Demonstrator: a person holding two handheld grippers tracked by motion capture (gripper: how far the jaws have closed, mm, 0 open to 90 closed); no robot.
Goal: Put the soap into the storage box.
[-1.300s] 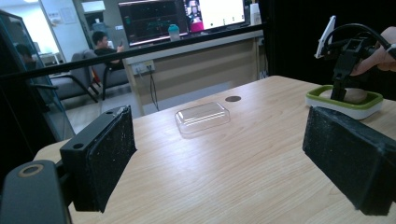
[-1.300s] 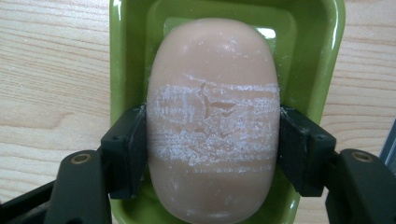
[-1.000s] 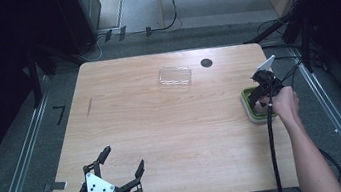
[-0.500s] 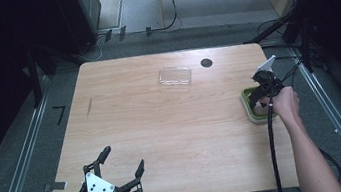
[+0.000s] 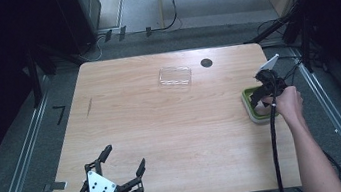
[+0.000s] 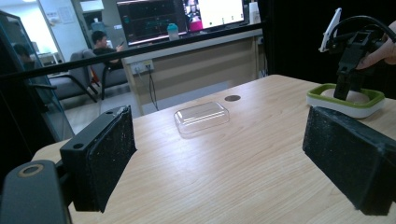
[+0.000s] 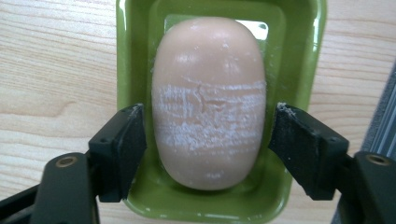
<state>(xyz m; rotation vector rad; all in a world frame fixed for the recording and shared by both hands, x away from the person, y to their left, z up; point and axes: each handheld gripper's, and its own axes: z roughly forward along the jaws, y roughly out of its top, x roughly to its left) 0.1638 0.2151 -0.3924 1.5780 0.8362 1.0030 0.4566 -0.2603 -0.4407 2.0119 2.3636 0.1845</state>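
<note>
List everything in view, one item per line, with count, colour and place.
table: one, light wood, centre of the high view.
clear lid: one, transparent, far middle of the table.
round hole: one, dark, just right of the lid.
soap dish: one, green with a white outside, right table edge.
soap: one, beige, lying in the dish.
left gripper: one, black, near left edge, fingers open.
right gripper: one, black, over the dish, fingers either side of the soap with narrow gaps.

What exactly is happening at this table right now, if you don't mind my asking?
A person works with two handheld grippers. The right gripper is lowered into a green soap dish at the table's right edge, jaws open on either side of a tan soap bar, not yet clamped. The left gripper hovers open at the near edge. A clear plastic lid lies untouched.
</note>
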